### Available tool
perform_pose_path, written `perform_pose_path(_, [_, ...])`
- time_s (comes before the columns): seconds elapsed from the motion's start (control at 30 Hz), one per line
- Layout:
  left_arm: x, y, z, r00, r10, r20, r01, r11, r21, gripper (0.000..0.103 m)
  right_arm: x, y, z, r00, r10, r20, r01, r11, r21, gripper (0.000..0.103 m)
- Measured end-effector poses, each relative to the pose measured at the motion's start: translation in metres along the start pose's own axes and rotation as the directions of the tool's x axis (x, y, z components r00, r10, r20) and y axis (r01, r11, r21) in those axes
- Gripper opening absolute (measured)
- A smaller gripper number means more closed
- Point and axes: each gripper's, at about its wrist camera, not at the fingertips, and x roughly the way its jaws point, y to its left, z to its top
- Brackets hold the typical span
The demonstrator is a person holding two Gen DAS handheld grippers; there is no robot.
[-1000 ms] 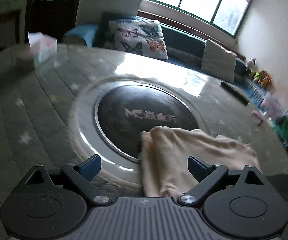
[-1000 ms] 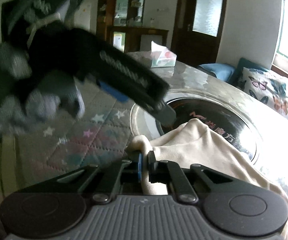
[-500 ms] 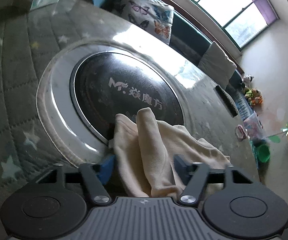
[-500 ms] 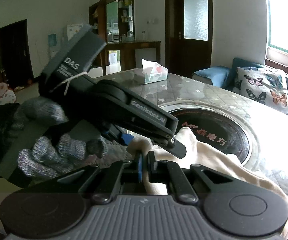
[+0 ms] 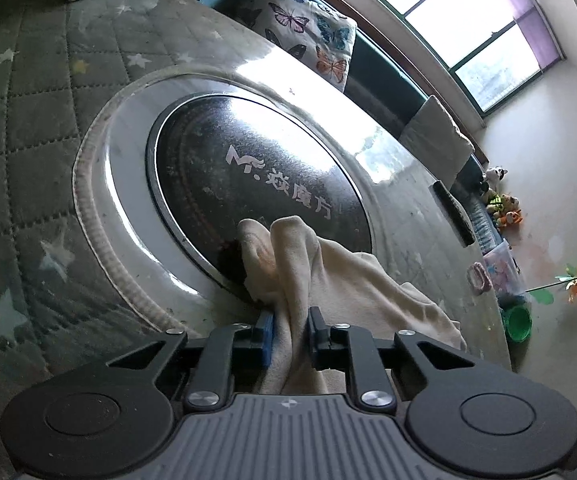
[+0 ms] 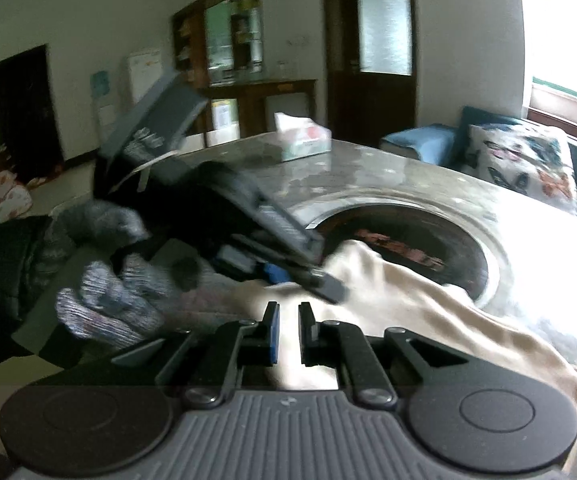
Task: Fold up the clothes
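1. The big round table [image 5: 40,128] has a grey quilted cover with little stars on it, under a shiny clear sheet.
2. In the middle of the table sits a round black glass cooking plate [image 5: 224,184] with white writing on it and a wide silver ring around it.
3. Behind the table is a dark blue sofa [image 5: 384,76] with a white cushion with butterflies [image 5: 308,36] on it, and a bright window above.
4. The soft cream cloth [image 5: 352,280] lies on the table. One end is bunched up and sits on the near edge of the black plate. The rest spreads out to the right over the table.
5. The left gripper [image 5: 290,336] is black with blue pads. Its jaws are closing, and a fold of the cream cloth is squeezed between them.
6. The right gripper [image 6: 287,334] looks the same. Its jaws are opening a little, with a small gap, and the cloth shows in that gap. The picture is too blurry there to tell if the pads press it.
7. From the right camera, a hand in a grey knit glove [image 6: 104,280] holds the left gripper down on the cloth.
8. A small tissue box [image 6: 304,140] stands on the far side of the table.
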Motion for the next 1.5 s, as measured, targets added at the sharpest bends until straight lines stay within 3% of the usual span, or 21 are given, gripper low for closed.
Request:
perform_pose_path(0.17, [0.001, 0.000, -0.001, 1.000, 0.004, 0.003, -0.004, 1.000, 0.002, 0.019, -0.008, -0.046, -0.013, 0.986, -0.166, -0.031, 0.168, 0.981, 0.096, 0.008])
perform_pose_path(0.33, [0.003, -0.001, -0.002, 1.000, 0.012, 0.008, -0.012, 1.000, 0.010, 0.019, -0.016, -0.098, -0.035, 0.943, -0.318, -0.096, 0.331, 0.924, 0.190, 0.008])
perform_pose_path(0.53, [0.004, -0.004, -0.003, 1.000, 0.022, 0.014, -0.023, 1.000, 0.022, 0.019, -0.033, -0.131, -0.050, 0.916, -0.387, -0.105, 0.400, 0.869, 0.292, 0.013])
perform_pose_path(0.6, [0.005, -0.005, -0.004, 0.999, 0.028, 0.017, -0.028, 0.999, 0.030, 0.019, -0.037, -0.142, -0.054, 0.911, -0.397, -0.110, 0.410, 0.847, 0.339, 0.017])
perform_pose_path(0.63, [0.005, -0.006, -0.004, 0.999, 0.030, 0.019, -0.031, 0.999, 0.036, 0.019, -0.037, -0.148, -0.057, 0.910, -0.398, -0.114, 0.411, 0.836, 0.363, 0.027])
perform_pose_path(0.67, [0.005, -0.007, -0.004, 0.999, 0.032, 0.020, -0.033, 0.999, 0.041, 0.019, -0.038, -0.152, -0.059, 0.910, -0.397, -0.118, 0.411, 0.829, 0.381, 0.031])
perform_pose_path(0.8, [0.005, -0.008, -0.005, 0.999, 0.039, 0.025, -0.040, 0.998, 0.056, 0.019, -0.035, -0.163, -0.068, 0.924, -0.365, -0.114, 0.374, 0.802, 0.466, 0.034])
perform_pose_path(0.93, [0.003, -0.013, -0.005, 0.998, 0.048, 0.035, -0.051, 0.995, 0.080, 0.019, -0.033, -0.164, -0.069, 0.938, -0.334, -0.093, 0.332, 0.789, 0.517, 0.029])
perform_pose_path(1.03, [0.000, -0.019, -0.004, 0.998, 0.054, 0.045, -0.059, 0.993, 0.103, 0.018, -0.031, -0.162, -0.067, 0.942, -0.324, -0.088, 0.321, 0.790, 0.523, 0.011])
perform_pose_path(1.23, [-0.007, -0.047, 0.004, 0.997, 0.032, 0.073, -0.045, 0.981, 0.187, 0.017, -0.052, -0.160, -0.059, 0.942, -0.335, -0.031, 0.297, 0.785, 0.544, 0.008])
perform_pose_path(1.37, [0.003, -0.073, 0.009, 0.997, 0.003, 0.071, -0.020, 0.969, 0.247, 0.016, -0.074, -0.160, -0.047, 0.928, -0.372, 0.012, 0.314, 0.799, 0.512, 0.007])
perform_pose_path(1.5, [0.023, -0.102, 0.010, 0.998, -0.027, 0.055, 0.010, 0.958, 0.286, 0.015, -0.094, -0.172, -0.038, 0.900, -0.436, 0.028, 0.367, 0.789, 0.492, 0.007])
